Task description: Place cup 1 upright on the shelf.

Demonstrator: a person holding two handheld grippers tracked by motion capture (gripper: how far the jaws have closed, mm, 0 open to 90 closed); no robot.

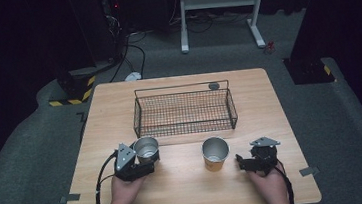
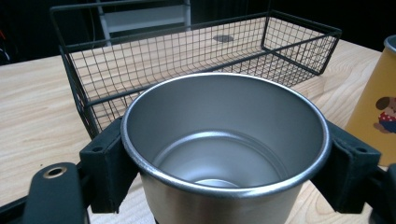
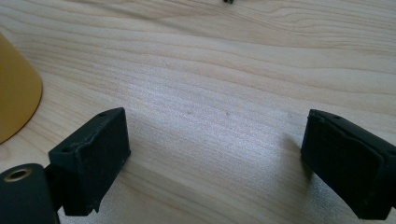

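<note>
A plain steel cup (image 1: 145, 146) stands upright on the wooden table (image 1: 187, 192), just in front of the wire basket's left corner. My left gripper (image 1: 147, 156) is shut on it. In the left gripper view the pads (image 2: 108, 169) press both sides of the cup (image 2: 224, 140), which is empty. A yellow cup (image 1: 216, 155) with a steel rim stands to its right; its side (image 2: 373, 107) bears a cartoon dog. My right gripper (image 1: 242, 164) rests low just right of the yellow cup (image 3: 14, 93). It stands open (image 3: 219, 163) over bare wood.
A black wire basket (image 1: 184, 112) sits empty at the table's middle back, seen close behind the steel cup (image 2: 187, 51). A small grey disc (image 1: 213, 86) lies beyond it. White frame legs (image 1: 220, 8) and cables stand on the floor past the table.
</note>
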